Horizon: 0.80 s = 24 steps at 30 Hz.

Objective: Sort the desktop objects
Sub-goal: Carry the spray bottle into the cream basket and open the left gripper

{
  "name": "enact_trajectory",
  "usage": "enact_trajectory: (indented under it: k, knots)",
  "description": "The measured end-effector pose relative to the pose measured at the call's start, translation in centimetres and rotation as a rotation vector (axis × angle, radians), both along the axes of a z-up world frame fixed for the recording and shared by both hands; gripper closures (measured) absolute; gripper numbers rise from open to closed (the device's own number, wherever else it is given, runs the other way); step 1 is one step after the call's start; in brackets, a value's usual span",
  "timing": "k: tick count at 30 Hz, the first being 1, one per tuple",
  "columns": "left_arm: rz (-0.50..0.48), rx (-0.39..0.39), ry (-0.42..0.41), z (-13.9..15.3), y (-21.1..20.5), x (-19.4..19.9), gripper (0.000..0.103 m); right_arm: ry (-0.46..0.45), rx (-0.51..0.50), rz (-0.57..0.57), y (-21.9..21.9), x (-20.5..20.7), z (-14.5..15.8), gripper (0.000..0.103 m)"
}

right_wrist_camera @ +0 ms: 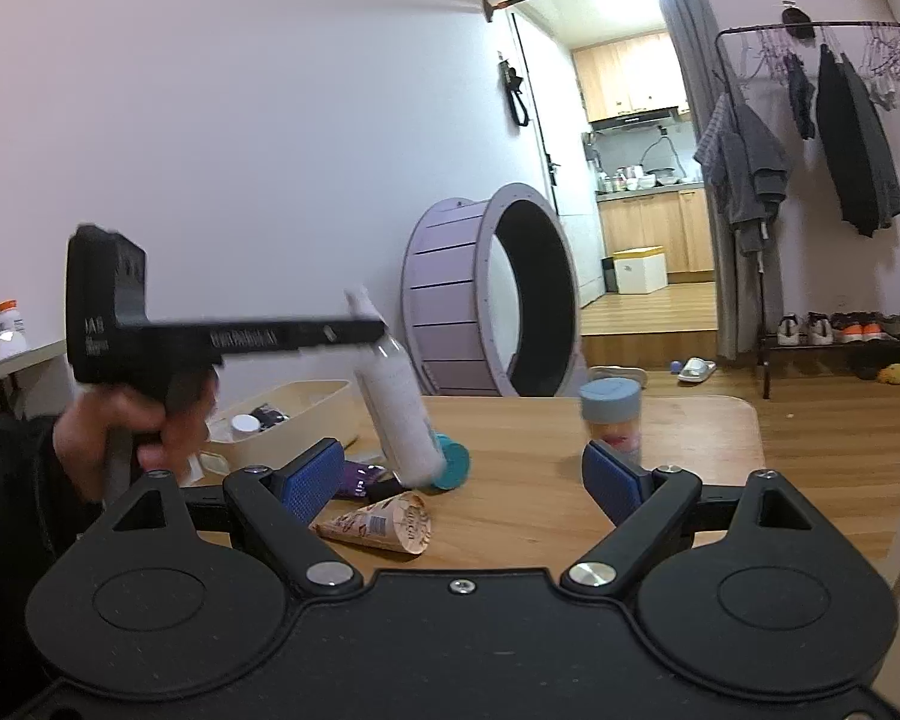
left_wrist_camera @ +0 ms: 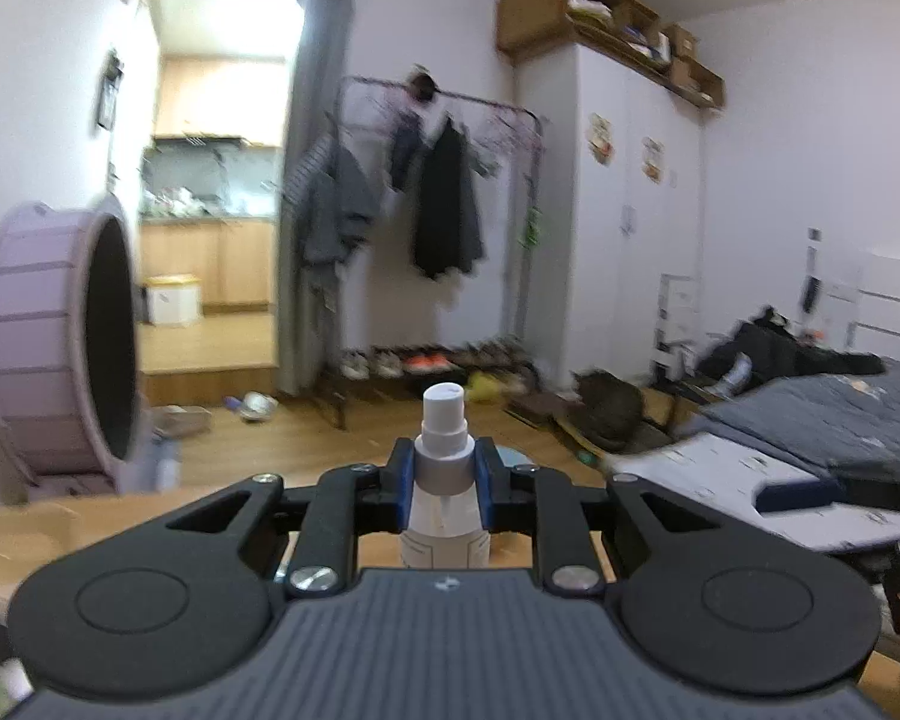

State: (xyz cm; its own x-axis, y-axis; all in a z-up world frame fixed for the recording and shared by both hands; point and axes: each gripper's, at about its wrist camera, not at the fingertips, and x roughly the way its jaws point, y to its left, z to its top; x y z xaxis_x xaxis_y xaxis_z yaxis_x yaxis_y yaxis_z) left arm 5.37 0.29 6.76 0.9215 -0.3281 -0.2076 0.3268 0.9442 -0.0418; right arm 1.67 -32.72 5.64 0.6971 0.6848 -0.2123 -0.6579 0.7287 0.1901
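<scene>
The left gripper (left_wrist_camera: 445, 483) has its jaws clamped on the neck of the white spray bottle (left_wrist_camera: 445, 516), light, smooth and likely slippery, while the right gripper (right_wrist_camera: 463, 474) hangs wide open, cone snack (right_wrist_camera: 384, 523) below its jaws.

Black tongs (right_wrist_camera: 462, 480) with blue ribbed pads (right_wrist_camera: 312, 480), silver screws, ridged grey housing; dark sleeve (right_wrist_camera: 6, 480).

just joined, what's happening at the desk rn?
A person is sorting desk clutter with two handheld grippers. The left gripper is shut on a white spray bottle, held tilted above the wooden table beside the beige plastic bin. The right gripper hangs open and empty over a paper-wrapped cone.
</scene>
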Motion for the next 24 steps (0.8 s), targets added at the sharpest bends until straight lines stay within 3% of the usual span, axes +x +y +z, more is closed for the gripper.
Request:
enact_trajectory:
  k: [9, 15, 19, 24]
  knots:
    - [0.244, -0.022, -0.041, 3.9, 8.8, -0.2, 0.083, 0.018, 0.003, 0.03, 1.6, 0.1, -0.2, 0.017]
    - [0.356, 0.005, 0.047, 2.2, 11.9, 2.4, 0.083, 0.016, -0.002, 0.031, 3.0, 0.2, -0.4, 0.011]
    - [0.393, 0.04, 0.107, 1.0, 13.0, 4.6, 0.083, 0.014, -0.007, 0.023, 3.7, 0.4, -0.6, 0.0]
    - [0.414, 0.083, 0.15, -0.3, 13.6, 7.1, 0.083, 0.016, -0.017, 0.018, 4.2, 0.5, -0.7, 0.0]
